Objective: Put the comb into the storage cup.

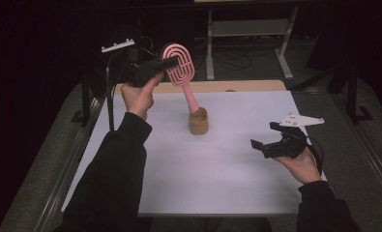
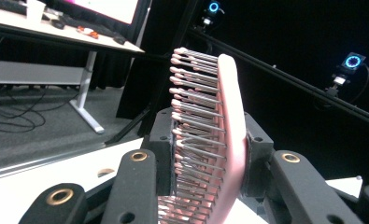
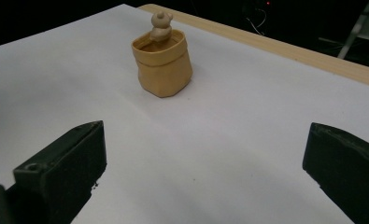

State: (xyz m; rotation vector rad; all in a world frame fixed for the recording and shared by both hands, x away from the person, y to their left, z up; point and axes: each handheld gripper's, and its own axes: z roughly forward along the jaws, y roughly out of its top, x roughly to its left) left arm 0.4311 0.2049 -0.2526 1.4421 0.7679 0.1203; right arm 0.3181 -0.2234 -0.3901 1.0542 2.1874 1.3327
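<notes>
High view: left gripper [image 1: 168, 63] raised above the far left part of the table [image 1: 227, 183], jaws clamped on the head of a pink hairbrush [image 1: 180, 65]. Brush hangs handle-down; the handle tip sits at or just inside the mouth of the tan cup [image 1: 198, 121]. Cannot tell from this angle whether the tip touches the rim or is already in.

Left gripper view: jaws pinch the brush head [image 2: 229, 135] across its thickness, one on the bristle side, one on the smooth back. Holding it by the head leaves the whole handle free, which looks like the reason for the grip: the handle is the end meant for the cup.

Cup stands upright near the middle of the table, toward its far edge. Right gripper view shows a small bear figure [image 3: 161, 24] on the far rim of the cup [image 3: 162, 67].

Right gripper [image 1: 266, 140] waits well to the right of the cup and nearer the person, low over the white sheet, jaws spread wide, holding nothing. It points toward the cup, likely ready to steady it if the brush tips it. The cup looks soft and light, so a tall brush could lean it over.
</notes>
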